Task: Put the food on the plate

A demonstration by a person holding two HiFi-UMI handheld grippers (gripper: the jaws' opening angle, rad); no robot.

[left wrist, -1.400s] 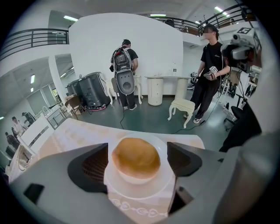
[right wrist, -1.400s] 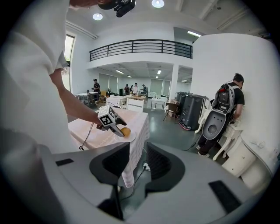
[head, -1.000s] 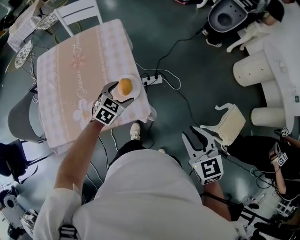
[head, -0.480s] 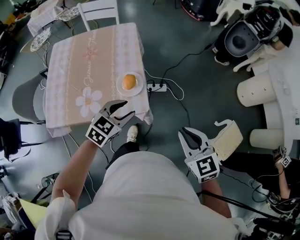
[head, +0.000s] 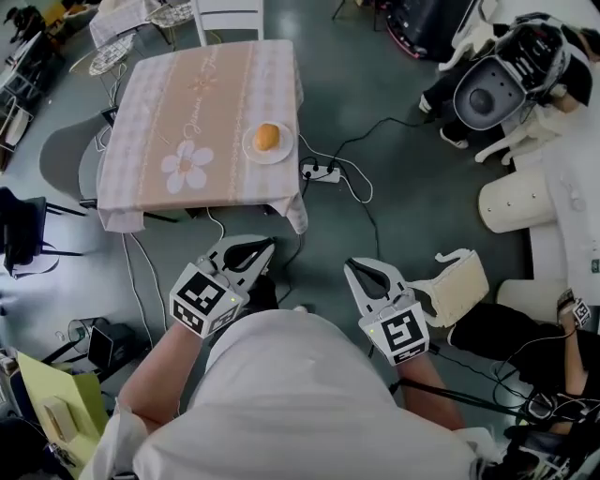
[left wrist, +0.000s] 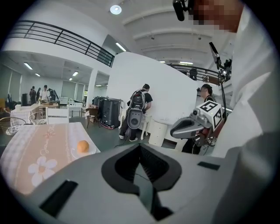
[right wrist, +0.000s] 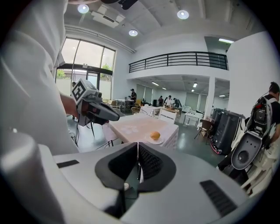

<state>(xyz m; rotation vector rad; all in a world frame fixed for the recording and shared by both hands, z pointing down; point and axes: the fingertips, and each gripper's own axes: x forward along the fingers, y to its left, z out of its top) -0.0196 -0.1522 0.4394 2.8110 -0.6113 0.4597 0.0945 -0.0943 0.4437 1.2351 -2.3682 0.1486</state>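
Observation:
A round orange food item [head: 267, 137] lies on a small white plate [head: 251, 150] near the right edge of a pink-clothed table [head: 169, 112]. My left gripper [head: 267, 246] hangs off the table, close to my body over the floor, jaws shut and empty. My right gripper [head: 354, 267] is beside it, its jaws closing with the tips meeting on nothing. In the left gripper view the food [left wrist: 82, 146] shows far off to the left. The right gripper view has the food [right wrist: 155, 135] on its plate [right wrist: 153, 141] straight ahead in the distance.
A power strip [head: 322, 172] with trailing cables lies on the floor by the table's right corner. A white chair [head: 230, 17] stands behind the table, a grey chair [head: 66, 155] at its left. A cream seat [head: 459, 281] and people are at the right.
Both grippers have closed from wide open. The left one has pulled back from the plate, off the table towards my body; the food stays on the plate.

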